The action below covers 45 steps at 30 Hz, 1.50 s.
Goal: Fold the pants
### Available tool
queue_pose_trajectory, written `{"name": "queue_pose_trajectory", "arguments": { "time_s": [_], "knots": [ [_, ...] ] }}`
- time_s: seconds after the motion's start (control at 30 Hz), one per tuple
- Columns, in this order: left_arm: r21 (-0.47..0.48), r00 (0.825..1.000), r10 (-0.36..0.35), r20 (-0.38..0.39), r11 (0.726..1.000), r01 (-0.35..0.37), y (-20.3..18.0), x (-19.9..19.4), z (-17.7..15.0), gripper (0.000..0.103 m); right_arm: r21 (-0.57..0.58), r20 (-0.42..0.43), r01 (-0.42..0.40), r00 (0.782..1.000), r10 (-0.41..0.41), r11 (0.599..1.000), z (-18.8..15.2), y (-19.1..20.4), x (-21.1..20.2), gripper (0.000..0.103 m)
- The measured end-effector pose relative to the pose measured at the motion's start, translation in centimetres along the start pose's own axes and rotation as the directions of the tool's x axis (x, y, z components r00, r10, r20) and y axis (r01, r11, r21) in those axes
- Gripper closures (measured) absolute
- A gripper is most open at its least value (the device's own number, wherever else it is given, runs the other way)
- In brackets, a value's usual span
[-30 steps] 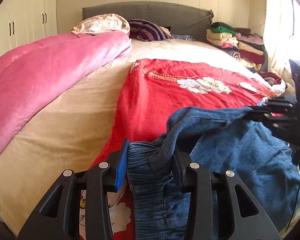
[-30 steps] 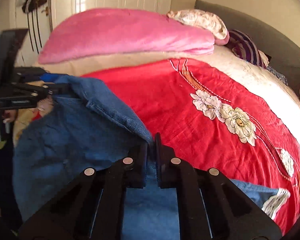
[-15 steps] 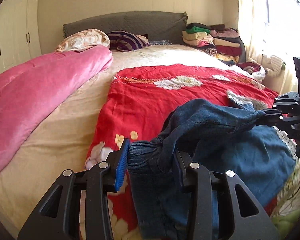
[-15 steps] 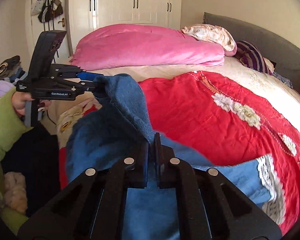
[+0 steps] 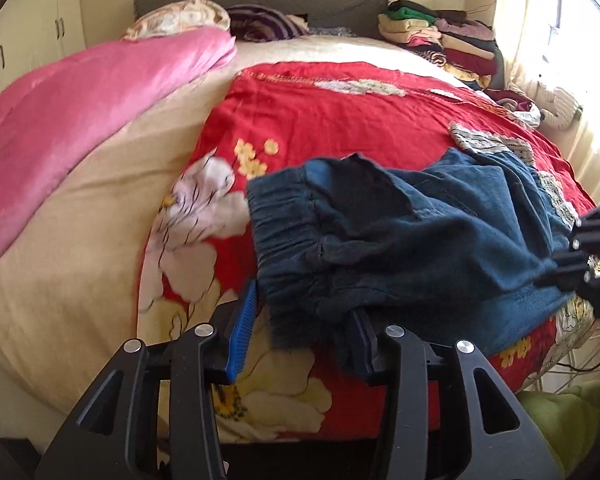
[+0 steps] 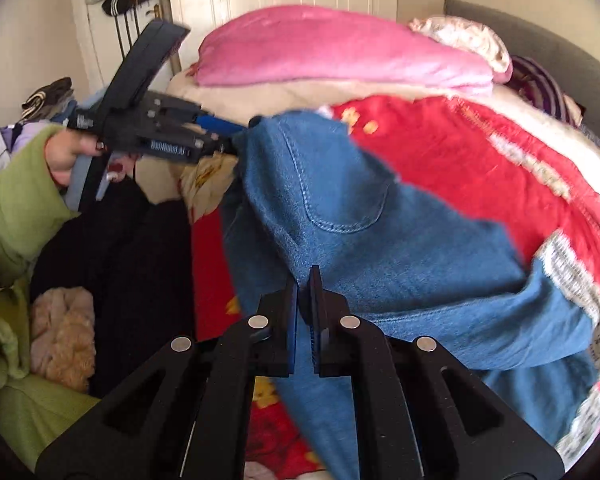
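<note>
The pants [image 5: 440,240] are blue denim, darker at the gathered waistband, with paler stitching around a pocket. Under them the bedspread [image 5: 340,120] is bright red, printed with white and yellow flowers. The bed sheet [image 5: 80,220] is cream. A quilt [image 5: 80,108] is plain pink. The left gripper [image 5: 304,332] is black with blue pads [image 5: 242,336]; the right gripper [image 6: 304,316] is black. A sleeve [image 6: 16,208] is light green.

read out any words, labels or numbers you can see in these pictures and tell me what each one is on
Pale lettering on the side of the left gripper, seen from the right wrist camera: too blurred to read for certain.
No readable text on the blue pants, the red bedspread, or the right gripper.
</note>
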<state>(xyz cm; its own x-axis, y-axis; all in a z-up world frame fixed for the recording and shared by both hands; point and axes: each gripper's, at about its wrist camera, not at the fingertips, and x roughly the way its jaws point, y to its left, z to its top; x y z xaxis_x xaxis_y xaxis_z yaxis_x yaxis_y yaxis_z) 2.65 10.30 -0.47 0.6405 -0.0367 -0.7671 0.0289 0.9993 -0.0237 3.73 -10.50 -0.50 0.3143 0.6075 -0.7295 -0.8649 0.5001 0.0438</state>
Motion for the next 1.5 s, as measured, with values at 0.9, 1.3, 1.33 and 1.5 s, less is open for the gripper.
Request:
{"name": "queue_pose_trajectory", "arguments": {
  "time_s": [0.9, 1.3, 1.33, 1.5],
  "knots": [
    [0.053, 0.994, -0.045, -0.099, 0.997, 0.051, -5.1, 3.6, -0.4, 0.072, 0.048, 0.011, -0.019, 1.000, 0.019, 0.999, -1.0, 1.7, -1.0, 0.093],
    [0.049, 0.994, -0.057, -0.089, 0.997, 0.062, -4.9, 3.5, -0.7, 0.072, 0.193, -0.114, 0.084, 0.991, -0.063, 0.978, -1.9, -0.8, 3.8, 0.072],
    [0.046, 0.995, -0.059, -0.085, 0.997, 0.063, -4.8, 3.4, -0.7, 0.073, 0.202, -0.098, 0.074, 0.994, -0.055, 0.977, -1.8, -0.9, 3.3, 0.072],
    [-0.018, 0.991, -0.130, -0.034, 0.991, 0.129, -4.4, 1.0, 0.0, 0.067, 0.242, 0.008, 0.096, 0.995, -0.101, 0.965, -1.0, -2.7, -1.4, 0.061]
  ]
}}
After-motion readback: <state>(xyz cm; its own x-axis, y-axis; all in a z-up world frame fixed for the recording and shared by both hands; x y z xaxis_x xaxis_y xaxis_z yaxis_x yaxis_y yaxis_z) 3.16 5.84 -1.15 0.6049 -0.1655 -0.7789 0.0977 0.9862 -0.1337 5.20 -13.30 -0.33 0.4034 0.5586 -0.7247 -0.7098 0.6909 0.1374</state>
